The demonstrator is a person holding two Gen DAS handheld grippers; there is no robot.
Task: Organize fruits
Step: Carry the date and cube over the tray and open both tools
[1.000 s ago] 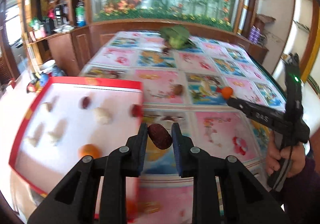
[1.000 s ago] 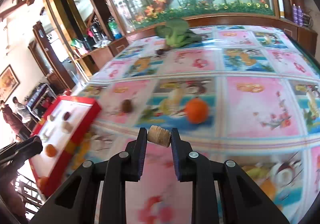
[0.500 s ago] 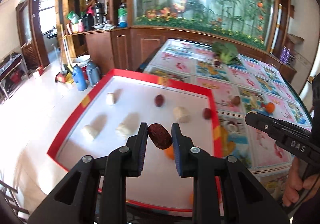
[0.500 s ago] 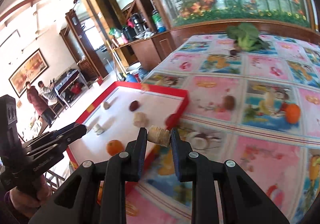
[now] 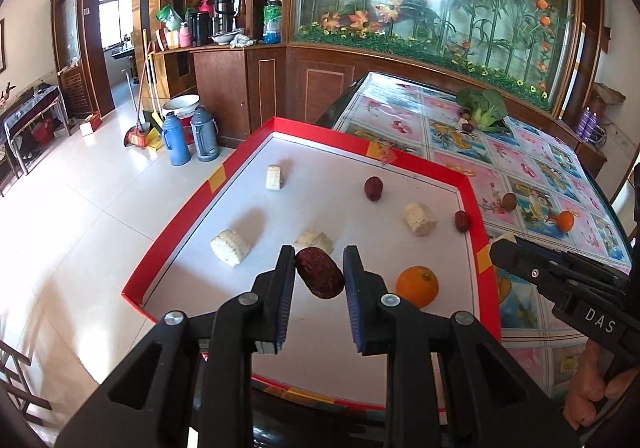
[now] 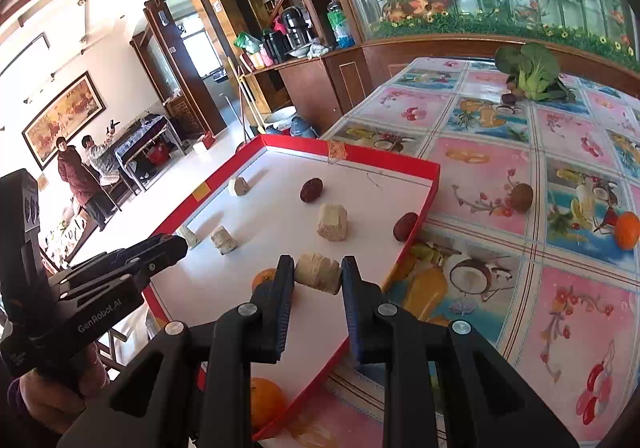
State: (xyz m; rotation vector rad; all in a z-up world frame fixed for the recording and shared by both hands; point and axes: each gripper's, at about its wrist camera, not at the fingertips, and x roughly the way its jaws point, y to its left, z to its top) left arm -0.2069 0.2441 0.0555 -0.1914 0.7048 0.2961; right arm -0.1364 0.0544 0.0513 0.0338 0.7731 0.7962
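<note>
Left gripper [image 5: 319,273] over the near part of the red tray [image 5: 188,216], fingers closed on a dark red date [image 5: 320,273], held above the white tray floor. Right gripper [image 6: 318,273] over the tray's near right corner, fingers clamped on a pale chunk [image 6: 318,272], also above the floor.

In the tray, left view: four pale chunks [image 5: 419,219], date [image 5: 373,188] near the far side, another date [image 5: 461,221] against the right wall, orange [image 5: 417,286] just right of the left gripper's fingers.

On the bench [image 6: 560,312], outside the tray: brown round fruit [image 6: 521,197], orange [image 6: 627,230] further right, leafy greens [image 6: 532,70] at the far end with small dark fruits beside them. Another orange [image 6: 264,396] shows low in the right view, partly hidden behind the right gripper; can't tell if it's in the tray.
</note>
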